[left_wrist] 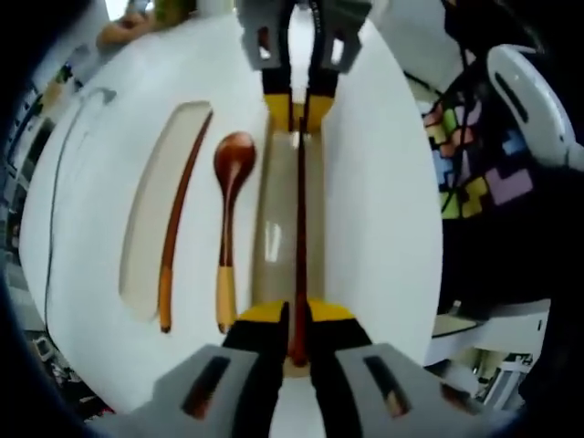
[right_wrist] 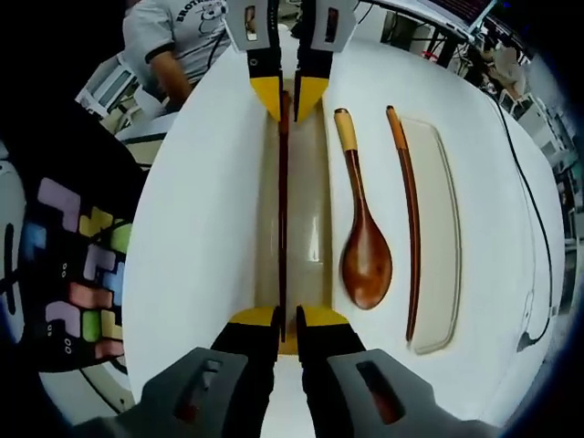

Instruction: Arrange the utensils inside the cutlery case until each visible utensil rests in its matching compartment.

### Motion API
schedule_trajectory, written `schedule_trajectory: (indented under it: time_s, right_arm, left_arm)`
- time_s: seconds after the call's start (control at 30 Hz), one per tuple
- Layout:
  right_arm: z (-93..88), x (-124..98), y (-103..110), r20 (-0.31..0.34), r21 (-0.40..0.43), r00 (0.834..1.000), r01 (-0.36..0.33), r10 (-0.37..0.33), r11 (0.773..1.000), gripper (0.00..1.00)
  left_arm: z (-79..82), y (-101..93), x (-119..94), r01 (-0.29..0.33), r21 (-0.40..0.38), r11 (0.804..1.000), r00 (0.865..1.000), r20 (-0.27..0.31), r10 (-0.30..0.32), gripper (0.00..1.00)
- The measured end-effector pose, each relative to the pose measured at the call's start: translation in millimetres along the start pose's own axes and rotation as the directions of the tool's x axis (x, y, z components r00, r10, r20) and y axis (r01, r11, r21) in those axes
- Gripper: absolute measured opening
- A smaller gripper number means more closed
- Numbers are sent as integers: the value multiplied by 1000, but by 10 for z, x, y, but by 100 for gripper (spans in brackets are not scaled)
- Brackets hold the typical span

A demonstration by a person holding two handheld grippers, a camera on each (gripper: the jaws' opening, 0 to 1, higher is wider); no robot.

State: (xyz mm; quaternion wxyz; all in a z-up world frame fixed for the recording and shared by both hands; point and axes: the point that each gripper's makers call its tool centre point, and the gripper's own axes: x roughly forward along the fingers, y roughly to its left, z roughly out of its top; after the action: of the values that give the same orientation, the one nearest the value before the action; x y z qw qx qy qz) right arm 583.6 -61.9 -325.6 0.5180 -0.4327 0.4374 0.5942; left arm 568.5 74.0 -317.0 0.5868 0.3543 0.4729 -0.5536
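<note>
A white table [left_wrist: 383, 182] carries everything, and beyond its edge lies a floor mat of coloured interlocking puzzle tiles [right_wrist: 78, 274]; a person in a grey printed shirt [right_wrist: 178, 32] stands past the table's far end in the right gripper view. On the table sit two shallow beige trays of the cutlery case — the central compartment [left_wrist: 274, 219] and a second, longer compartment [left_wrist: 151, 219] off to the side. There are three utensils, all brown wood. A chopstick [left_wrist: 299, 228] runs lengthwise down the central compartment, held at both ends: the left gripper [left_wrist: 294, 328] is closed on one end and the right gripper [right_wrist: 285, 319] is closed on the other, their yellow-padded jaws facing each other across the compartment. A second chopstick [left_wrist: 178, 219] lies along the inner edge of the side compartment. The wooden spoon [left_wrist: 230, 210] with a yellow-tipped handle rests on the bare table between the two compartments — in neither tray.
</note>
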Motion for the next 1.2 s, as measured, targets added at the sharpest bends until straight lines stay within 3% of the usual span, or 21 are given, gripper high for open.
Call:
schedule_trajectory:
  time_s: [0.33, 0.73, 1.2]
  right_arm:
    - [2, -293, -194, 9, -8, 997, 81, -81, 997, 7]
    - [-121, -262, -392, -1, -3, 992, 127, -127, 992, 8]
    - [-195, -166, -579, -13, -36, 990, 142, -143, 989, 11]
  left_arm:
    - [54, 53, -163, -54, 15, 998, 998, 15, 54, 7]
    - [32, 255, -195, -119, 30, 992, 993, -4, 119, 7]
    - [-76, 706, -114, -188, -16, 982, 982, -16, 188, 8]
